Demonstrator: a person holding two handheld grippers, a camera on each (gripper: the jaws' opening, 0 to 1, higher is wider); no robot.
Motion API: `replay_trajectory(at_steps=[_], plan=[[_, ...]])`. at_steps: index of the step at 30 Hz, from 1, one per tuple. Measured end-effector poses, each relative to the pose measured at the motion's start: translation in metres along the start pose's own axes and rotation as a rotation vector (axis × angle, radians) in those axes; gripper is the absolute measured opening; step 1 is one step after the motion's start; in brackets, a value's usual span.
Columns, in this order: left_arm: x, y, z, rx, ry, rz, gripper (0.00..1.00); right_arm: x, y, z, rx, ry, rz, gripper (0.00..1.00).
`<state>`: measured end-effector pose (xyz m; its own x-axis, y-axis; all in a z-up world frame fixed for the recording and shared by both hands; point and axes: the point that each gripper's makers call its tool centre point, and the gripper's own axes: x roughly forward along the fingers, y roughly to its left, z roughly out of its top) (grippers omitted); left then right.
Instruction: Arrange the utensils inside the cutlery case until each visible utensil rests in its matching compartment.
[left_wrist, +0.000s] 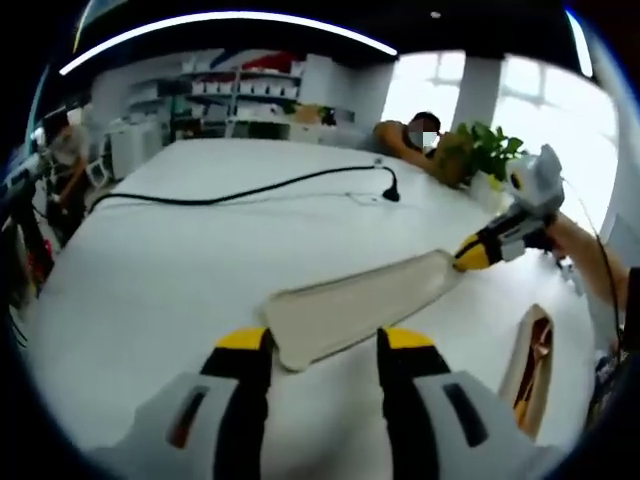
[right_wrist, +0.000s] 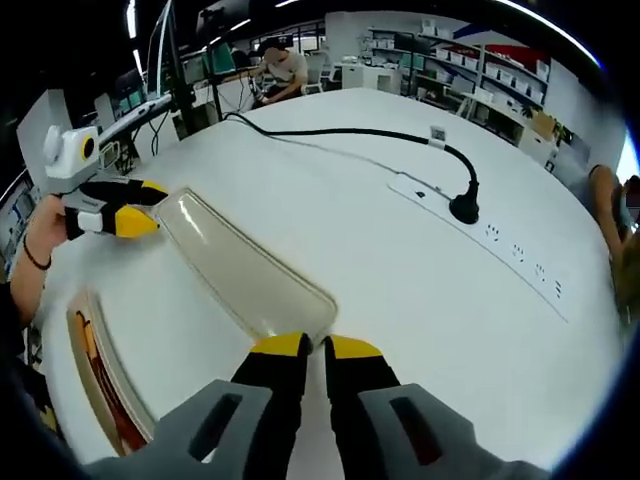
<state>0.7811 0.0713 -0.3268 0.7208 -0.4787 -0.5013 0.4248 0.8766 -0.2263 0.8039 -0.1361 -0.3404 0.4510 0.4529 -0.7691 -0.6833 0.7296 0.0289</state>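
In the right gripper view, the left tool (right_wrist: 140, 222) clenches one end of the translucent, smooth, elongated lid (right_wrist: 245, 272). The right tool (right_wrist: 312, 347) pinches its opposite end, probably so that it lifts level. The cutlery case (right_wrist: 100, 375), holding brown utensils, rests on the white worktop (right_wrist: 420, 290) just beside.
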Motion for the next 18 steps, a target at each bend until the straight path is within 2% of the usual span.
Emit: replay_trajectory(at_steps=[4,10,11,12,14,18], plan=[[-0.001,0.002,0.002,-0.062,-0.030,-0.008,0.43,0.000,0.000,0.000,0.006,-0.015,0.001,0.06],[-0.005,0.003,0.005,-0.126,-0.018,-0.041,0.45,0.000,0.001,0.000,-0.021,-0.022,-0.009,0.05],[-0.005,0.003,0.011,-0.159,-0.054,-0.043,0.44,0.000,0.001,0.000,-0.040,-0.023,-0.011,0.05],[-0.006,0.003,0.013,-0.210,-0.067,-0.049,0.44,0.000,0.001,-0.001,-0.051,-0.021,-0.013,0.05],[-0.007,-0.003,0.013,-0.261,-0.076,-0.073,0.45,-0.001,0.001,-0.001,-0.063,-0.021,-0.013,0.05],[-0.011,-0.003,0.016,-0.304,-0.087,-0.090,0.45,-0.002,0.001,-0.002,-0.069,-0.027,-0.006,0.05]])
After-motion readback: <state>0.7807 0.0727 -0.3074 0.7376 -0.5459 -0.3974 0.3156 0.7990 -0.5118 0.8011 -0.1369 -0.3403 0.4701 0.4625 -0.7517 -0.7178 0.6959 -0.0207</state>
